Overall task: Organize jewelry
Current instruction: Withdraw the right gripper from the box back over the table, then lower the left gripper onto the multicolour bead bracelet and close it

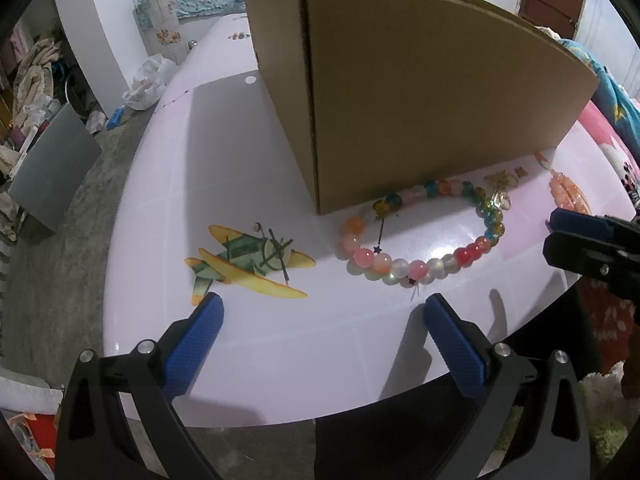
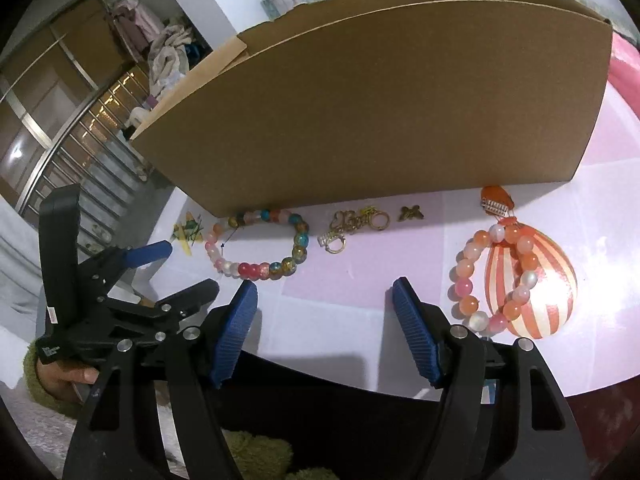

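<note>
2 bead bracelets and a small cluster of metal pieces are laid out on the pale pink table (image 2: 360,292), all along the near wall of the cardboard box (image 2: 380,112), which is taken as the landmark. The multicoloured bracelet (image 1: 424,232) lies at the box's left front corner, with its far beads touching or almost touching the wall. To its right, still just in front of the box, gold rings and charms (image 2: 356,224) are grouped, and a small butterfly charm (image 2: 412,212) is set beside them. Further right, the orange-and-pink bracelet (image 2: 496,276) rests across a striped balloon sticker (image 2: 536,284), below an orange hair clip (image 2: 496,202) that sits against the box's base. An aeroplane sticker (image 1: 248,260) is printed on the table left of the box corner.

The box is open at the top, so it is judged to be the container into which the pieces are to be sorted; the row in front of it keeps each piece within easy reach.

The left gripper (image 1: 320,312) is held with its jaws spread wide and nothing between them, near the multicoloured bracelet. The right gripper (image 2: 324,296) is likewise spread and empty, poised between the 2 bracelets. No piece is seen lifted yet, so the sorting is judged to be at its start.
</note>
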`<action>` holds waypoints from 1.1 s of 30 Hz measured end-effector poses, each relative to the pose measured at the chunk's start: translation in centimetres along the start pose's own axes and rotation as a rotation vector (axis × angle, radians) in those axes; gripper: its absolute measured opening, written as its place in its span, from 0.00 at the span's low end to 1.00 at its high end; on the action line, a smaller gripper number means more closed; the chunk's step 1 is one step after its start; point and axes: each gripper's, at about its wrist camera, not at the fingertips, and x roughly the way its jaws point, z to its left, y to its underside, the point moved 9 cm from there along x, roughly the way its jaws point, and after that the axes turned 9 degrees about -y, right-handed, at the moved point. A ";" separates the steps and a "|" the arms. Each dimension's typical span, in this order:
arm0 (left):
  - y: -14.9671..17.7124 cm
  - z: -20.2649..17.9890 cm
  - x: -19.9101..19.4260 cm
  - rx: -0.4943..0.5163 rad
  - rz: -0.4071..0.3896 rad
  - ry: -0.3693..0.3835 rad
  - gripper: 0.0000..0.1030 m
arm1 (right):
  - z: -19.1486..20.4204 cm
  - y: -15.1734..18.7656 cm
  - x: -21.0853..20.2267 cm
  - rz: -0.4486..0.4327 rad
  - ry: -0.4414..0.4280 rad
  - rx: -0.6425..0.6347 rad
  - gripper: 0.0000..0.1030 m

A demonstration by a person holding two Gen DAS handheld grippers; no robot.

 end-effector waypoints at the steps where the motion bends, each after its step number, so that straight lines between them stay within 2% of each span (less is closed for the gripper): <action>1: -0.2 0.1 -0.3 -0.010 -0.015 0.013 0.95 | -0.1 0.0 -0.1 -0.002 -0.004 0.003 0.63; 3: -0.9 0.1 -1.5 -0.045 -0.066 0.062 0.94 | -0.2 0.0 -0.2 -0.005 -0.010 0.009 0.63; 7: -2.4 0.0 -3.1 -0.101 -0.125 0.147 0.79 | -0.5 0.0 -0.5 -0.010 -0.016 0.016 0.62; 12: -3.0 -0.6 -2.1 -0.074 -0.107 0.120 0.52 | -0.8 0.2 -0.7 -0.009 -0.009 0.014 0.60; 16: -2.7 -0.8 -0.8 -0.053 -0.064 0.079 0.38 | -0.9 0.3 -0.9 -0.008 0.000 0.010 0.59; 20: -1.8 -0.7 -0.3 -0.006 -0.057 0.026 0.36 | -1.0 0.5 -1.1 -0.006 0.010 0.007 0.57; 23: -1.4 -0.4 -0.5 0.002 -0.051 0.026 0.35 | -1.1 0.6 -1.2 -0.007 0.018 0.009 0.55; 27: -0.9 0.1 -0.7 0.007 -0.043 0.026 0.34 | -0.9 0.7 -1.2 0.004 0.005 0.013 0.42; 33: -0.9 0.0 -0.7 0.006 -0.041 0.028 0.34 | 2.0 0.2 -0.1 0.019 -0.051 -0.061 0.35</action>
